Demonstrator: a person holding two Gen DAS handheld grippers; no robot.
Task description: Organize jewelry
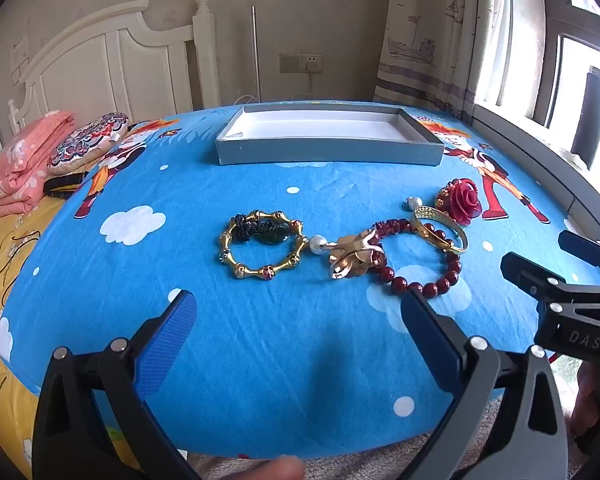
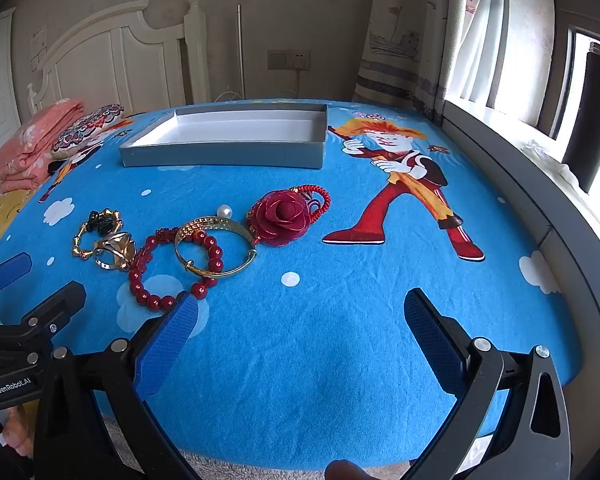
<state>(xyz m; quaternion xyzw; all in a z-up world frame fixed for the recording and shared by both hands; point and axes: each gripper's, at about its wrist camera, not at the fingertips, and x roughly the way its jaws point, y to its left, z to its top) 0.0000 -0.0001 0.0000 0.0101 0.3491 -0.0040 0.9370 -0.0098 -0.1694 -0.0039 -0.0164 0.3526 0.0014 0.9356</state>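
Note:
Jewelry lies in a row on the blue cartoon cloth (image 1: 260,340). There is a gold bamboo-link bracelet (image 1: 262,249) with a dark pendant inside, a gold flower clip (image 1: 354,258) with a pearl, a red bead bracelet (image 1: 440,276), a gold bangle (image 1: 440,228) and a red rose hair tie (image 1: 460,198). The same pieces show in the right wrist view: bead bracelet (image 2: 152,298), bangle (image 2: 216,246), rose (image 2: 280,216). A grey open box (image 1: 328,136) stands behind them, empty. My left gripper (image 1: 296,320) is open, just short of the jewelry. My right gripper (image 2: 300,316) is open, right of the bead bracelet.
A folded pink blanket (image 1: 16,168) and a patterned pillow (image 1: 88,140) lie at the far left by the white headboard (image 1: 100,60). A grey ledge (image 2: 540,200) and window run along the right. The cloth's front edge drops to carpet (image 2: 220,468).

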